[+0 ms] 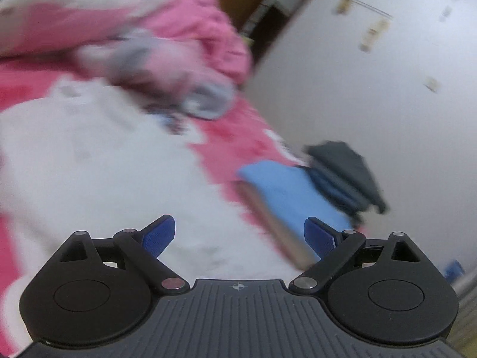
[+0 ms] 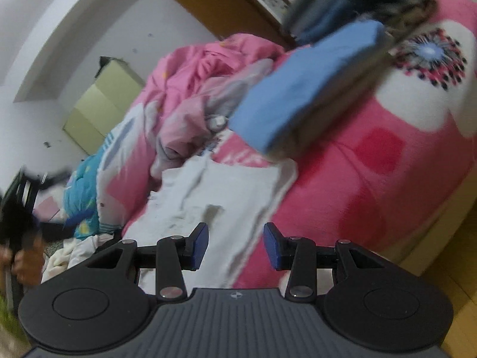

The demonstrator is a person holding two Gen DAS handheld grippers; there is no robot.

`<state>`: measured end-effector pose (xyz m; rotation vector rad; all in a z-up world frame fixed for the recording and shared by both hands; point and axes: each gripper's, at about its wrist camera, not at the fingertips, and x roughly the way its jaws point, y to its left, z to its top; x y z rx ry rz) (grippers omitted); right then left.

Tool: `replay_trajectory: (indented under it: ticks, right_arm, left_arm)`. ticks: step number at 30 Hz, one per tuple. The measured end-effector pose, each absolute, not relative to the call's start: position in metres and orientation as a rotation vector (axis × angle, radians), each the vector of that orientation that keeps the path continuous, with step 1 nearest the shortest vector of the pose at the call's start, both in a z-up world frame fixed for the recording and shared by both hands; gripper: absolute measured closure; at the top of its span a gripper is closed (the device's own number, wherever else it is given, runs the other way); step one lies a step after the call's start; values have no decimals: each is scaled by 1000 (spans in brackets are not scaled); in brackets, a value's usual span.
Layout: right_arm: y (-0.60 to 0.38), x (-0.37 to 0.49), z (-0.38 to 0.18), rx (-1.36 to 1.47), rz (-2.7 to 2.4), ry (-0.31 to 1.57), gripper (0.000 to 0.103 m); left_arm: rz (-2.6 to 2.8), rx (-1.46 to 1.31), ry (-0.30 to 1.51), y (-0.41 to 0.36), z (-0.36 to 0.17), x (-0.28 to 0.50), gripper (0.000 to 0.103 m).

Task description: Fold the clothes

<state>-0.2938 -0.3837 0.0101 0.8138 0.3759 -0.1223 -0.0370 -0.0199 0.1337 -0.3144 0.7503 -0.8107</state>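
Bedding in pink fleece covers the bed (image 2: 372, 179), which fills most of both views; a white patch with a flower print sits on it ahead and to the right of the right hand-held gripper (image 2: 235, 246). White walls (image 1: 372, 68) rise beyond the bed, with a brown door (image 2: 214, 3) at the far end and a pale green cabinet (image 2: 101, 101) off to the left in the right wrist view. Wood flooring (image 2: 459, 283) shows past the bed's edge, to the right of that hand-held gripper.

The bed's edge runs close on the right of both hand-held grippers, and bare fleece lies open ahead-right of the right one.

A white garment (image 1: 89, 164) lies spread flat on the bed directly ahead of and under the left hand-held gripper (image 1: 239, 237), whose blue pads (image 1: 158, 235) are spread wide with nothing between them. The same garment (image 2: 214, 191) reaches under the right hand-held gripper, whose pads are also apart and hold nothing; the garment's hem passes just below the gap.

A folded blue cloth (image 1: 292, 191) on a stack sits ahead-right of the left hand-held gripper, near the bed's edge, with dark folded clothes (image 1: 345, 173) just beyond it. A heap of pink quilt (image 2: 202, 68) and loose greyish clothes (image 2: 190, 113) lies farther ahead, touching the garment's far end. A turquoise blanket (image 2: 80, 188) lies far left. Both views are motion-blurred.
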Motion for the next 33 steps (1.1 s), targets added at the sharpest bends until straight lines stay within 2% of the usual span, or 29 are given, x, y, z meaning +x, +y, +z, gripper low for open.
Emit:
replay_trajectory:
  ticks: [8,11,18,21,22,23,30,33]
  right_arm:
    - [-351,-234,41,622,4,387,59]
    - [-331,-207,56,471,53,425,59]
    - [-258,-145,54,-197,144,637,60]
    - [-248,-132,40,-338,148,709,66]
    - [-249,-131,43,-350,136,701,91]
    - [-250,-131,50,-359,118,680,103]
    - [-266,-144,110,-414,-41,492,103]
    - [-281,-150,109,-297,11,522,101]
  left_arm:
    - [-564,-214,703,65,112,-74,13]
    - [-598,-87,681,50,100,-90,15]
    - [-706,357,544,-20,58,-122,17]
    - [-704,419,578,-38,36,-117,19]
    - [-698,412,604,-39,31,-114,20]
    - [-695,394,625,-37,28,-112,20]
    - [-700,241,687,-15,22,-103,19]
    - [-699,223,688,-13,20,-102,18]
